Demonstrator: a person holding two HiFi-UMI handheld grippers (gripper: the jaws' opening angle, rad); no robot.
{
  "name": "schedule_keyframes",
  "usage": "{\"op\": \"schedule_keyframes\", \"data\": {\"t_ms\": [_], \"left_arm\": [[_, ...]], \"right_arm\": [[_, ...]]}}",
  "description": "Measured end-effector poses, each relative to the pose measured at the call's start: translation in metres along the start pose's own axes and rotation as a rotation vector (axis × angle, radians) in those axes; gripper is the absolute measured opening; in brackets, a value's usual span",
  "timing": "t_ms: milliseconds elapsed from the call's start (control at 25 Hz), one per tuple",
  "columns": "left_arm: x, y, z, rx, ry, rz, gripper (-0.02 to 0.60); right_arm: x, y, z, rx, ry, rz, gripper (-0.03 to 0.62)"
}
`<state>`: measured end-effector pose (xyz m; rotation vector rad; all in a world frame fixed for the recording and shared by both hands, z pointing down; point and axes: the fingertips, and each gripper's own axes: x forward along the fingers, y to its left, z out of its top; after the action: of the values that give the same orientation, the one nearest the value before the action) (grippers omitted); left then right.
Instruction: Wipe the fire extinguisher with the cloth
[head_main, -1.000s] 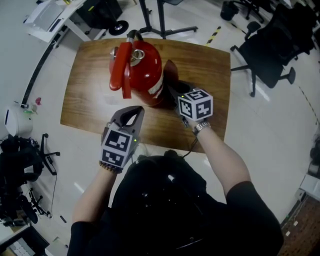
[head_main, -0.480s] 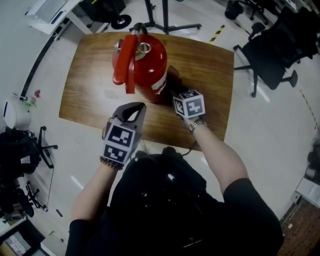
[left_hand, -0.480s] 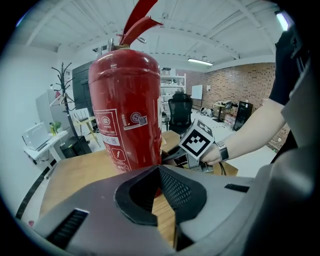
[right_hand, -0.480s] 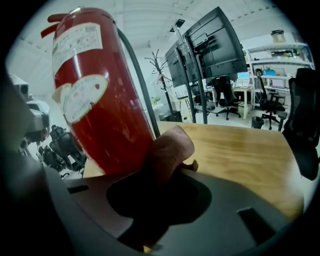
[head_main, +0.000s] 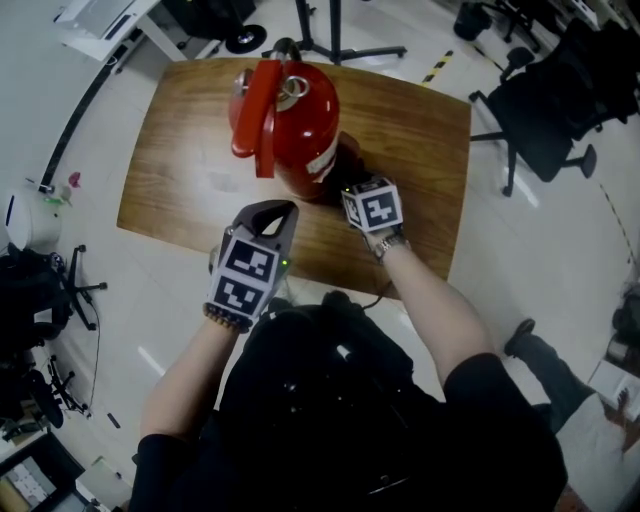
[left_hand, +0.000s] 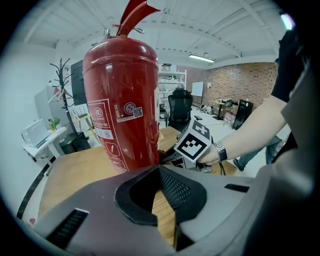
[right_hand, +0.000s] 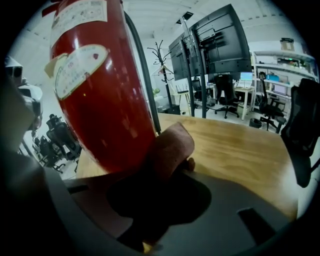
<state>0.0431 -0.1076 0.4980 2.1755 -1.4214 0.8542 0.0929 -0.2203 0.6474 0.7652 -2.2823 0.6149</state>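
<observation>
Right gripper (right_hand: 161, 172) pinches the brown cloth (right_hand: 171, 144) against the lower side of the red fire extinguisher (head_main: 300, 125), upright on the wooden table (head_main: 175, 175); left gripper (head_main: 274, 212) hovers nearby, jaws pressed together, empty.

Left gripper (head_main: 271, 210): grey plastic body carrying a black-and-white marker cube (head_main: 243, 277); tilted forward and down; jaws closed together with nothing between them.
Left arm (head_main: 183, 385): bare forearm below a black short sleeve, bent and held close in front of the torso.
Right gripper (right_hand: 159, 176): same grey build, tilted forward and down; jaws pinched on a folded brownish-pink cloth (right_hand: 170, 146).
Right wrist (head_main: 391, 247): wears a silver wristwatch.
Right arm (head_main: 440, 318): bare forearm, reaching farther forward than the left.
</observation>
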Motion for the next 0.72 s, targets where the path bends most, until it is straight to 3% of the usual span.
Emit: {"op": "schedule_keyframes", "data": {"t_ms": [720], "left_arm": [[-0.015,0.003,-0.008,-0.018,0.010,0.045,0.000]], "right_arm": [[-0.001,0.005,-0.022,0.032,0.060,0.009,0.095]]}}
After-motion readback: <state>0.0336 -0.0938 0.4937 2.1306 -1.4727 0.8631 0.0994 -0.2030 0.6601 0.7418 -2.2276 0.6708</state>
